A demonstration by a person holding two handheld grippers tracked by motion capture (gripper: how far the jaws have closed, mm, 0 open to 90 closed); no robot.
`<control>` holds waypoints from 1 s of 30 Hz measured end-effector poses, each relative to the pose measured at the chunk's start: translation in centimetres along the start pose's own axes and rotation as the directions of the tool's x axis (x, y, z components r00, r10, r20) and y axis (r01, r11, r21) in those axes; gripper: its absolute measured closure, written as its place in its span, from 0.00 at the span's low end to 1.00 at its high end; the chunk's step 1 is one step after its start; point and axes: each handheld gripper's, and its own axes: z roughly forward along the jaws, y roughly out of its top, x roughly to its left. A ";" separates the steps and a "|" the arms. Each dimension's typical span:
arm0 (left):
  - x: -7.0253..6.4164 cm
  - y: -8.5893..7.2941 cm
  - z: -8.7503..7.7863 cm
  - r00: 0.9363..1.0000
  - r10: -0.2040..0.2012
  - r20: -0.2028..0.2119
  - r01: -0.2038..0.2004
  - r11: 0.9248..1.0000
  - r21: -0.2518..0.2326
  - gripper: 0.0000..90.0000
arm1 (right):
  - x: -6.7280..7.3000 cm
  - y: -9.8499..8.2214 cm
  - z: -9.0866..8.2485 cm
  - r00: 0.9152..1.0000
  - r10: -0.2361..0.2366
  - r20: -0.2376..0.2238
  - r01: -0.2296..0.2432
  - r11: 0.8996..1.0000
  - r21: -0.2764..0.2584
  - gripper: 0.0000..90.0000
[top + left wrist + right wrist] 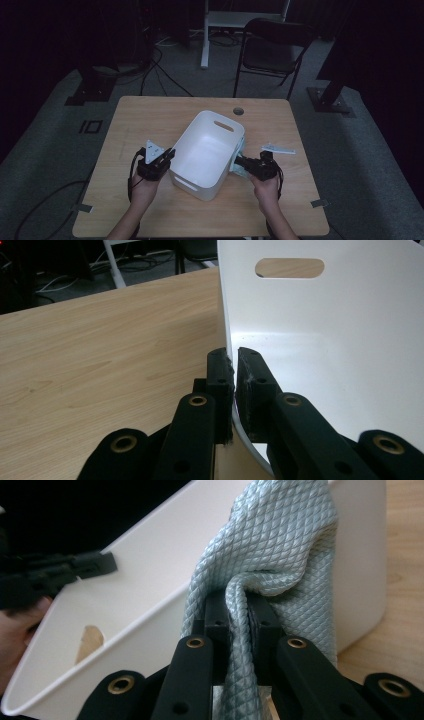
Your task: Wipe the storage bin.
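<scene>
Left gripper (pixel 170 154) at 9 o'clock of the white bin (pixel 207 152), clamped on its rim wall. Bin sits mid-table (pixel 150 115), tilted. Right gripper (pixel 239 162) at the bin's 3 o'clock, pinching a fold of pale blue quilted cloth (pixel 270 555) draped against the bin's outer wall.

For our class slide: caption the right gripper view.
Right tool shut on pale blue quilted cloth beside a white bin.

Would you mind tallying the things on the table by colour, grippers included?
White: 1, the bin
Pale blue-grey: 1, the quilted cloth
Black: 2, the left gripper, clamped on the bin's wall, and the right gripper, clamped on the cloth
Total: 4
</scene>
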 end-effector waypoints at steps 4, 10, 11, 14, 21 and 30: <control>-0.1 0.0 0.0 1.000 -0.004 -0.010 0.004 1.000 -0.002 0.94 | -0.1 0.0 -0.1 1.000 0.018 -0.008 -0.018 1.000 0.009 0.91; -0.1 0.0 0.0 1.000 0.007 -0.009 -0.007 1.000 0.001 0.94 | 0.6 0.1 -0.5 1.000 0.002 -0.025 -0.002 1.000 -0.010 0.92; -0.1 0.0 0.0 1.000 0.005 -0.008 -0.005 1.000 0.001 0.94 | 0.6 0.1 -0.4 1.000 0.002 -0.022 -0.002 1.000 -0.008 0.92; -0.2 0.0 0.0 1.000 0.003 -0.017 -0.003 1.000 -0.001 0.94 | 0.5 -0.4 0.1 1.000 -0.002 -0.004 0.002 1.000 0.008 0.92; -0.3 0.0 0.0 0.999 0.004 -0.035 -0.003 1.000 0.002 0.94 | 1.1 0.0 -0.7 0.999 0.007 -0.035 -0.007 1.000 0.000 0.91; -0.4 0.0 0.0 0.999 0.005 -0.041 -0.005 1.000 0.001 0.94 | 0.8 -0.8 -0.1 1.000 0.021 -0.021 -0.021 1.000 0.019 0.92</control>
